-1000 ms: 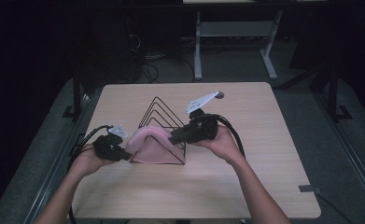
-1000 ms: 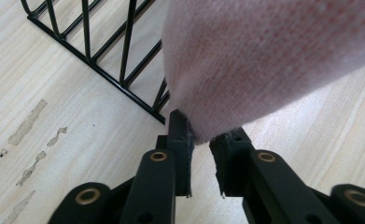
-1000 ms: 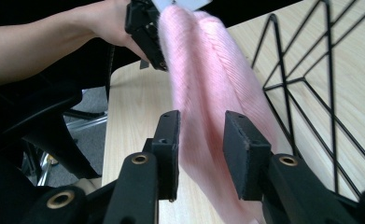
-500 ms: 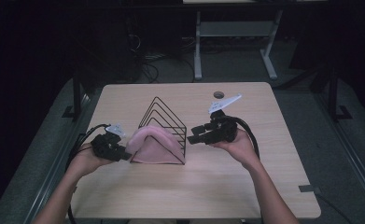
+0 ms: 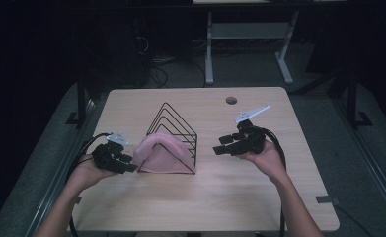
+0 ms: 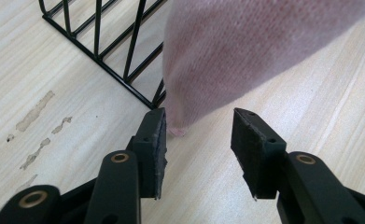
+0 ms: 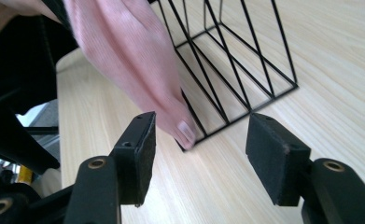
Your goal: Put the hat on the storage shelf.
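The right hand-held gripper point(image 5: 223, 147) has drawn back from the rack point(image 5: 173, 129), jaws apart; the left hand-held gripper point(image 5: 127, 164), also apart, sits beside the draped cloth point(image 5: 161, 152); draping looks finished.

The high view looks forward and down over the whole worktop point(image 5: 259, 197). Both gripper views sit low and close, facing the wire rack point(image 5: 173, 129) and pink cloth point(image 5: 162, 154) from opposite sides.

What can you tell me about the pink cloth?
The pink cloth looks soft and knitted. It hangs draped over the front end of the black wire rack, making a tent shape, with both lower ends reaching the wooden table. The left hand-held gripper is open beside one end, not gripping it.
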Demonstrator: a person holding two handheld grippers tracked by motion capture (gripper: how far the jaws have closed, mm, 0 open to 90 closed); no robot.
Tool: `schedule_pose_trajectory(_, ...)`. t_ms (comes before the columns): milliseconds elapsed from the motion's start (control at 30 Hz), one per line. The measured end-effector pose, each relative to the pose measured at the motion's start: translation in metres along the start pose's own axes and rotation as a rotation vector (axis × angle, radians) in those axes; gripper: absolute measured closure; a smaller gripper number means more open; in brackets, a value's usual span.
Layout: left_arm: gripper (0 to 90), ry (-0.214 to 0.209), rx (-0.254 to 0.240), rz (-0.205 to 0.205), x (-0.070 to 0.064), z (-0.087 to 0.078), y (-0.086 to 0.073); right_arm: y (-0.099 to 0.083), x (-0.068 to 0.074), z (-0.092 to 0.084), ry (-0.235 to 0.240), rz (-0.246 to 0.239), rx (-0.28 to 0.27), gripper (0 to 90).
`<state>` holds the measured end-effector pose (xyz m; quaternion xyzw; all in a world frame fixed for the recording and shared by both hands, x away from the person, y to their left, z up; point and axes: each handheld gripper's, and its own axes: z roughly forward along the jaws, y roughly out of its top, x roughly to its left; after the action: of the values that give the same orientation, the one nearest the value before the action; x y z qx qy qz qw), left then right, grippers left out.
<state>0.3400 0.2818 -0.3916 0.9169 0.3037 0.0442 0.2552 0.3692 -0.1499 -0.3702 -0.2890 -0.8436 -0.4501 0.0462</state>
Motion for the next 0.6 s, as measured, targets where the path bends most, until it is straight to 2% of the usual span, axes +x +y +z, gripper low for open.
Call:
schedule_pose_trajectory(100,53.1,0.001,-0.014,-0.021,-0.001,0.001,-0.002,-0.005,-0.003,-0.003,-0.006,0.019,0.005,41.5)
schedule_pose_trajectory(300,49.7,0.003,-0.012,-0.017,0.0,0.0,-0.005,-0.013,-0.006,-0.009,-0.022,0.034,0.01,40.5)
schedule_pose_trajectory(600,44.0,0.008,-0.021,-0.039,0.0,0.0,-0.011,-0.033,-0.015,-0.019,-0.058,0.07,0.017,38.5)
